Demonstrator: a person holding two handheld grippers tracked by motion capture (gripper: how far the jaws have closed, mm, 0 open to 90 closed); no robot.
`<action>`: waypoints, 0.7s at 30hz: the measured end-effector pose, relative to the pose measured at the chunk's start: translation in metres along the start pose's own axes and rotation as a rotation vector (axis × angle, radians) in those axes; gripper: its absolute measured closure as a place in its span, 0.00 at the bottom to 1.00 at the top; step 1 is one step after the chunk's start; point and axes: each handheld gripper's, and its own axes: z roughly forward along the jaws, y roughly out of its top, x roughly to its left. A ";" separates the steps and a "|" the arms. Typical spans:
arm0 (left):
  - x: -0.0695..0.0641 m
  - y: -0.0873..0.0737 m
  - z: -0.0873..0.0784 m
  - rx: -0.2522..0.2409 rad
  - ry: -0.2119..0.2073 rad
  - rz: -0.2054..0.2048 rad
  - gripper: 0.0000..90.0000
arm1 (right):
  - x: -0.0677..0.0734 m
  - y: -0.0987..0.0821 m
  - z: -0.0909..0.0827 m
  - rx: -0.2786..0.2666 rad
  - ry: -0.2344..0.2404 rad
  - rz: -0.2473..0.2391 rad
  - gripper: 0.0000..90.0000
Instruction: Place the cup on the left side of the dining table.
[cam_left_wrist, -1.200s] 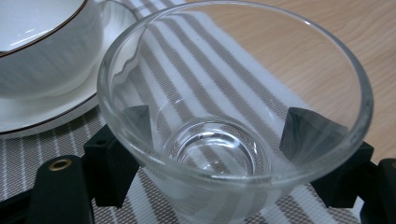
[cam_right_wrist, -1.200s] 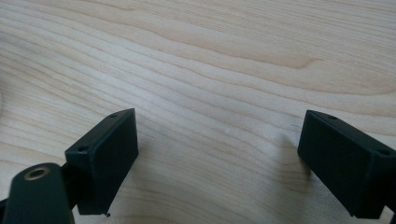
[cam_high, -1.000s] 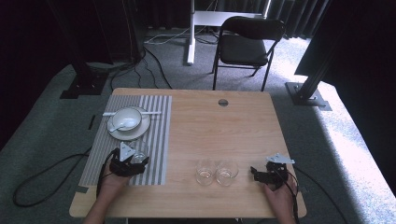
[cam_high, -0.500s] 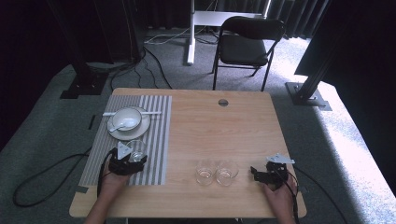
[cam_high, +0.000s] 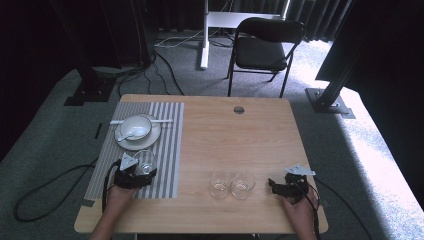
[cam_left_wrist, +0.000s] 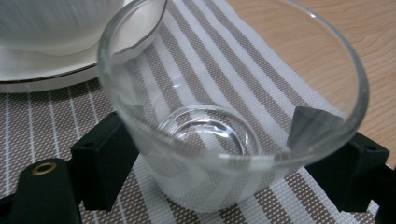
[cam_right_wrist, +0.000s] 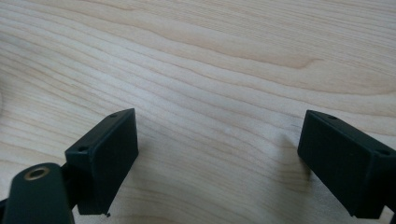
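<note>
- My left gripper (cam_high: 142, 169) has its jaws clamped on a clear round drinking glass (cam_left_wrist: 224, 107), on the grey striped woven placemat (cam_high: 165, 150).
- My right gripper (cam_high: 278, 185) sits jaws apart, empty, over the pale wooden table (cam_right_wrist: 224, 70).

The left gripper (cam_high: 142, 169) sits low at the near left of the surface (cam_high: 235, 145), its jaws set on either side of a clear glass (cam_left_wrist: 224, 107), pressed to its wall. The left hand (cam_high: 120, 192) holds it from behind. The right gripper (cam_high: 274, 184) rests at the near right, jaws spread wide over bare wood, gripped by the right hand (cam_high: 300, 210).
</note>
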 end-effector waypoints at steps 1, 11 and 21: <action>0.000 0.000 0.000 0.007 0.000 0.002 0.11 | 0.000 0.000 0.000 0.000 0.000 0.000 0.13; -0.003 -0.005 -0.004 0.020 0.024 0.024 0.00 | 0.000 0.000 0.000 0.000 0.000 -0.001 0.13; 0.001 -0.015 -0.015 0.045 0.068 0.032 0.00 | 0.000 0.000 0.000 0.000 0.000 0.000 0.13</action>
